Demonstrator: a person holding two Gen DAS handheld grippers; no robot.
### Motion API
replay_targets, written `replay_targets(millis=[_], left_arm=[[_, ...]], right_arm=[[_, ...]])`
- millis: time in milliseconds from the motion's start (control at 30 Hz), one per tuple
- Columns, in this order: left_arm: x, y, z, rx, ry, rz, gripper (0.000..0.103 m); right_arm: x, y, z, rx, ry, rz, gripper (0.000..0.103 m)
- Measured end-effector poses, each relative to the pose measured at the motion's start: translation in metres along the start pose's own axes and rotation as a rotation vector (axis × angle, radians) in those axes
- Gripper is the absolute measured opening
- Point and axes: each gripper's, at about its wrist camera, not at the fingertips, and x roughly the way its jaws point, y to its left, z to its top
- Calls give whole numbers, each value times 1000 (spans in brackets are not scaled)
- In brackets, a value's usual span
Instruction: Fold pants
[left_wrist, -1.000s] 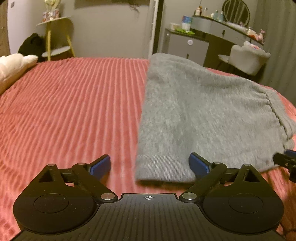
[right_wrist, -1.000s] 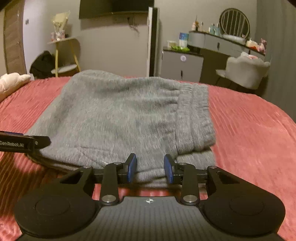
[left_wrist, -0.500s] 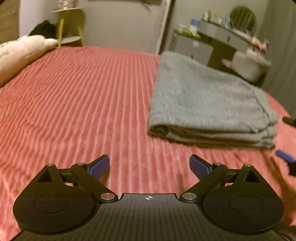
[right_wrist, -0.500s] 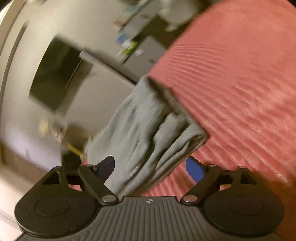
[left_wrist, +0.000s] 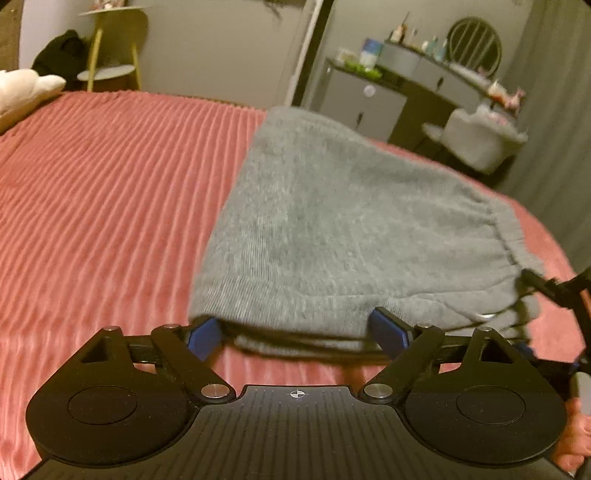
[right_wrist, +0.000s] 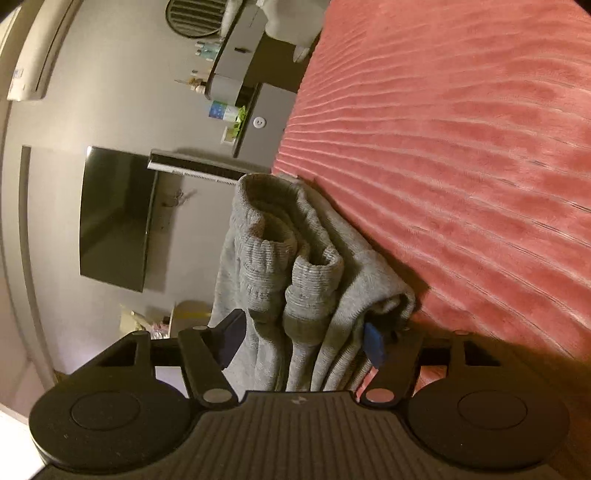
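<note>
The grey knit pants (left_wrist: 343, 240) lie folded in a stack on the pink ribbed bedspread (left_wrist: 103, 206). My left gripper (left_wrist: 297, 334) is open, its blue pads at the near edge of the stack, which lies between the fingers. My right gripper (right_wrist: 303, 339) is rolled on its side and open, with the stack's end, cuffs (right_wrist: 295, 266) showing, between its blue pads. The right gripper also shows at the right edge of the left wrist view (left_wrist: 554, 295), at the waistband corner.
A cream pillow (left_wrist: 22, 92) lies at the bed's far left. Beyond the bed stand a yellow side table (left_wrist: 110, 70), a grey dresser (left_wrist: 369, 99) with bottles and a round mirror, and a pale chair (left_wrist: 480, 144). A dark TV (right_wrist: 114, 218) hangs on the wall.
My left gripper moved forward from open bedspread up to the stack's near edge. My right gripper, rolled sideways since a second ago, closed in so the stack's end sits between its fingers.
</note>
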Motion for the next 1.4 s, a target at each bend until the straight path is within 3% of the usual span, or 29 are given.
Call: replay_targets(millis=[100, 133, 233, 400, 500, 567, 667, 767, 800, 833, 867, 967, 1033, 1200, 1333, 1400], left_arm=[[5, 5, 2, -30, 5, -6, 90], [6, 6, 2, -32, 0, -11, 90], [5, 8, -1, -24, -10, -17, 88], [-1, 15, 4, -44, -15, -16, 68], [-1, 18, 5, -32, -11, -20, 65], [-1, 16, 4, -10, -6, -9, 65], [-4, 17, 6, 0, 29, -6, 71], [-13, 20, 6, 33, 90, 6, 87], [-17, 19, 3, 69, 96, 48, 91], [-24, 17, -2, 131, 76, 102, 92], [-29, 16, -8, 190, 57, 134, 94], [-44, 14, -31, 325, 47, 196, 97], [-54, 16, -46, 362, 40, 213, 97], [-77, 14, -56, 301, 38, 177, 101], [-97, 8, -55, 301, -52, 188, 102], [-102, 8, -58, 307, -70, 195, 102]], right_arm=[[9, 9, -1, -82, 5, -33, 71], [10, 11, -2, -108, 3, -44, 64], [7, 12, -2, -140, 1, -60, 56], [-2, 21, -4, -177, -11, -38, 47], [-6, 23, -3, -199, -31, 3, 46], [1, 25, -7, -280, -27, -89, 46], [-1, 38, -18, -420, -37, -183, 49], [-13, 59, -32, -523, -48, -299, 59], [-19, 67, -38, -561, -42, -342, 70], [-24, 73, -44, -594, -42, -381, 91], [-31, 80, -53, -640, -57, -416, 99], [-49, 102, -82, -827, -41, -475, 99], [-57, 113, -104, -932, -1, -521, 99], [-78, 125, -153, -1038, 74, -562, 99], [-62, 131, -172, -1155, 191, -740, 99], [-66, 133, -178, -1158, 169, -745, 99]])
